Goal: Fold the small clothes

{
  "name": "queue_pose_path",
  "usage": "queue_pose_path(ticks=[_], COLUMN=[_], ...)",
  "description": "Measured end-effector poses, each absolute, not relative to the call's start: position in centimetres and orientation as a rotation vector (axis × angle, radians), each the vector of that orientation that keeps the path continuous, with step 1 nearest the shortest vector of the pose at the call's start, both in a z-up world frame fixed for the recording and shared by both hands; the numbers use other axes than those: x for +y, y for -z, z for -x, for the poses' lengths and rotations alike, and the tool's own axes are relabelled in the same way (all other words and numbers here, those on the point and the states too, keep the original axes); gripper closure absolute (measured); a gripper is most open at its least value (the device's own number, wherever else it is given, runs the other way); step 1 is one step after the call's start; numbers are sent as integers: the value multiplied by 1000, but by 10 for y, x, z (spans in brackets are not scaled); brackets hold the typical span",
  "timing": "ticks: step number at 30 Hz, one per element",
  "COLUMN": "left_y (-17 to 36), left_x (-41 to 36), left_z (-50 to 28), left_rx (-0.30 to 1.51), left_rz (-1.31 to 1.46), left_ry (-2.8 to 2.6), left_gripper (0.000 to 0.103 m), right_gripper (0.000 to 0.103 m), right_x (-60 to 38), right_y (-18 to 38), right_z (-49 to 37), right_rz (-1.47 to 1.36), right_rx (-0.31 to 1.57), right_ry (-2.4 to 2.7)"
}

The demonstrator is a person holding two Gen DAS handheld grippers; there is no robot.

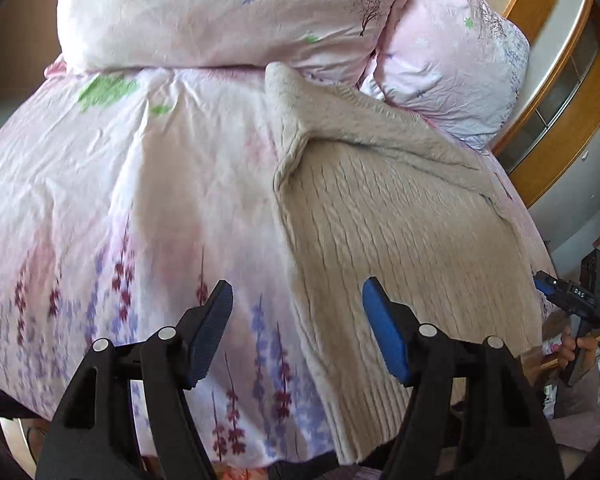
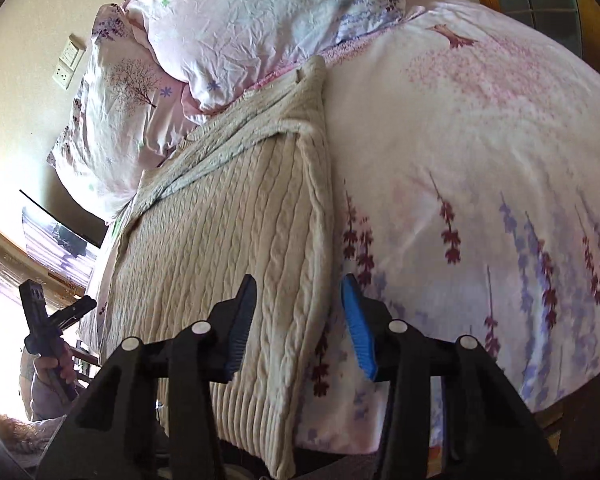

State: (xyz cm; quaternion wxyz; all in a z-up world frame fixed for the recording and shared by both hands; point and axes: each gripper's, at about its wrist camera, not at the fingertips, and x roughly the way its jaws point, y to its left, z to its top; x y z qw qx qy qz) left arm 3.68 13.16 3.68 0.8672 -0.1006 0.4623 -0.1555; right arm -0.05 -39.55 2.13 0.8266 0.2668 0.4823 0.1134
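A beige cable-knit sweater lies flat on the bed, with a sleeve folded across its upper part; its ribbed hem hangs at the near bed edge. It also shows in the right wrist view. My left gripper is open and empty, hovering above the sweater's left edge near the hem. My right gripper is open and empty, above the sweater's right edge near the hem. The other gripper shows in each view, held in a hand off the bed: the right gripper and the left gripper.
The bed has a pink floral duvet that also shows in the right wrist view. Two pillows lie at the head. A wooden bed frame runs on the right. A wall socket is on the wall.
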Motion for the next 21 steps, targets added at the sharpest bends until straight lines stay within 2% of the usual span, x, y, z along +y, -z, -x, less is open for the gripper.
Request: queue_pose_path(ticks=[4, 6, 8, 11, 13, 14, 15, 16, 17, 21], left_y=[-16, -15, -13, -10, -8, -7, -6, -5, -3, -22], left_x=[130, 125, 123, 114, 109, 108, 108, 108, 108, 101], left_z=[-13, -1, 7, 19, 24, 24, 24, 24, 23, 13], left_rx=[1011, 987, 995, 1002, 1006, 1008, 1012, 1019, 1035, 1017], left_rz=[242, 234, 286, 306, 318, 321, 329, 351, 379, 402], left_ry=[356, 375, 422, 449, 458, 454, 451, 463, 486, 583], left_gripper=[43, 43, 50, 56, 58, 63, 67, 85, 97, 97], right_gripper=[69, 69, 71, 83, 88, 93, 94, 95, 95, 96], right_x=[-389, -385, -382, -375, -367, -363, -361, -360, -359, -365], right_y=[-17, -16, -18, -19, -20, -20, -20, -21, -25, -65], right_z=[25, 37, 47, 55, 57, 57, 56, 55, 54, 30], right_rz=[-636, -665, -674, -709, -679, -670, -668, -669, -671, -710], right_rx=[1034, 1031, 1028, 1039, 1046, 1048, 1047, 1042, 1028, 904], right_ry=[-300, -331, -348, -409, -423, -430, -439, -449, -460, -517])
